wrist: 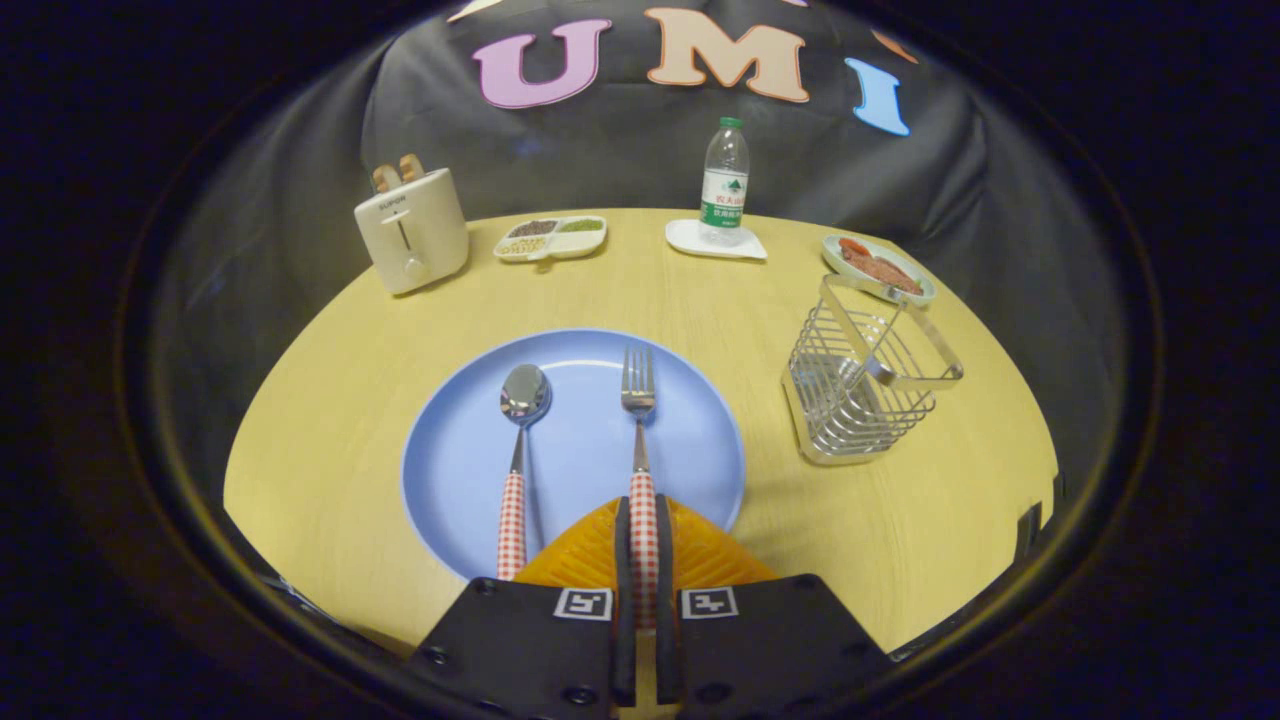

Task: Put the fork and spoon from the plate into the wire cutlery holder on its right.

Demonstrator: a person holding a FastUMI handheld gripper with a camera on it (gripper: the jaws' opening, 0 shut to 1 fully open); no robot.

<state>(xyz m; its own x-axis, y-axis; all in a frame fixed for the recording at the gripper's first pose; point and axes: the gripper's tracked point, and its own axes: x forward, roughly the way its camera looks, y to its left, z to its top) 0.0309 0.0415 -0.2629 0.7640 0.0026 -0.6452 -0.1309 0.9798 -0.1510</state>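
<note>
A light blue plate lies on the round yellow table just ahead of my fingers. On it rest a spoon and a fork, both with red-and-white checked handles and heads pointing away from me. My gripper is shut on the fork's handle, whose checked part runs between the two orange fingers. The spoon lies free to the left of the fingers. The wire cutlery holder, shiny and empty, stands on the table to the right of the plate.
Beyond the plate stand a cream toaster with bread in it, a divided dish of grains, a water bottle on a white coaster, and a small plate of food just behind the holder. The table edge curves close on both sides.
</note>
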